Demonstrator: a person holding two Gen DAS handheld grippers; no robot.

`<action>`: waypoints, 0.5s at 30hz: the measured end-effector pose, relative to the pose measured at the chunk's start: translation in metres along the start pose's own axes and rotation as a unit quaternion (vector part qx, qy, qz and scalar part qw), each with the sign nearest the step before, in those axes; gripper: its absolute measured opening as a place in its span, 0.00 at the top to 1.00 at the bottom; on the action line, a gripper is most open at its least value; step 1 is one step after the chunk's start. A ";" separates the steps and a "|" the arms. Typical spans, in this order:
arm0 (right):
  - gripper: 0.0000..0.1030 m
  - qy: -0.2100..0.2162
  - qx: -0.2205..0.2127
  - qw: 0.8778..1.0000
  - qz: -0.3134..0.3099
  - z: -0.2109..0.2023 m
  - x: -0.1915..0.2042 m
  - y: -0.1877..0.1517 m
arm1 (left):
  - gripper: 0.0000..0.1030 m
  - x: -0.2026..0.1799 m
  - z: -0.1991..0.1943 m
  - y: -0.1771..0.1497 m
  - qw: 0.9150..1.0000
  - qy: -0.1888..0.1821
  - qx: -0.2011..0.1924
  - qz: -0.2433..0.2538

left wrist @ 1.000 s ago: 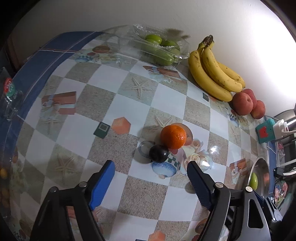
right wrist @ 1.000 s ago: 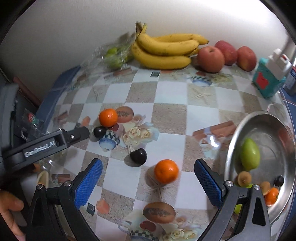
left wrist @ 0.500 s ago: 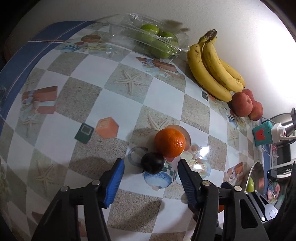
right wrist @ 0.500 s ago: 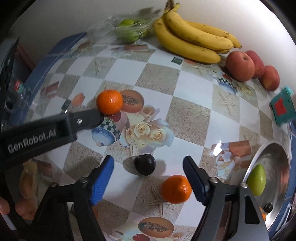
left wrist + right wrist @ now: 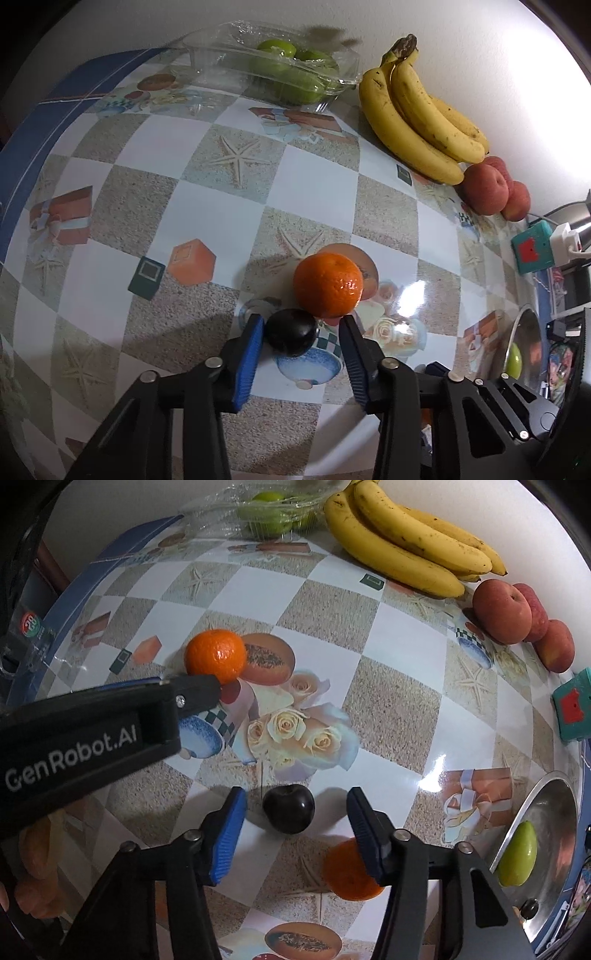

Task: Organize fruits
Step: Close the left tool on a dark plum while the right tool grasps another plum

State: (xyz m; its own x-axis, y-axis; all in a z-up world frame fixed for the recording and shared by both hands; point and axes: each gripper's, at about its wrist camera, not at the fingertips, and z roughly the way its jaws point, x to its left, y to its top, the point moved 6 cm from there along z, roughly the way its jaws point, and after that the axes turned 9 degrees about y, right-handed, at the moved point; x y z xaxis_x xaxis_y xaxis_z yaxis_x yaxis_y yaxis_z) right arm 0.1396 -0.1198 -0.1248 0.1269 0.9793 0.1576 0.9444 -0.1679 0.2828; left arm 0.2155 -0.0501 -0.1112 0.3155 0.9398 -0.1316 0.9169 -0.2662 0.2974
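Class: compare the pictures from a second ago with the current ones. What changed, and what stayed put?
Both grippers came down and are closing: the left gripper around one dark plum, the right gripper around the other plum. Neither is clamped yet. Oranges, bananas and both plums haven't moved.

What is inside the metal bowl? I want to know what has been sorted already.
In the right wrist view, the bowl holds a green fruit on its near wall. The right gripper's arm and the frame edge cover the bowl's lower part, so anything there cannot be seen.
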 end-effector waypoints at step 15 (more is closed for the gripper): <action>0.68 0.000 0.005 1.000 -0.011 0.002 0.005 -0.001 | 0.69 0.000 0.002 0.000 1.000 0.024 -0.005 0.012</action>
State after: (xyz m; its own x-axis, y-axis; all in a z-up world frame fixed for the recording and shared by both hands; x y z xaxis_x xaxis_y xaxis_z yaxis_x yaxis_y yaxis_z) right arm 0.1397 -0.1143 -0.1264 0.1068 0.9826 0.1517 0.9496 -0.1460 0.2773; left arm 0.2158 -0.0507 -0.1133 0.3252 0.9423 -0.0789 0.9064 -0.2868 0.3101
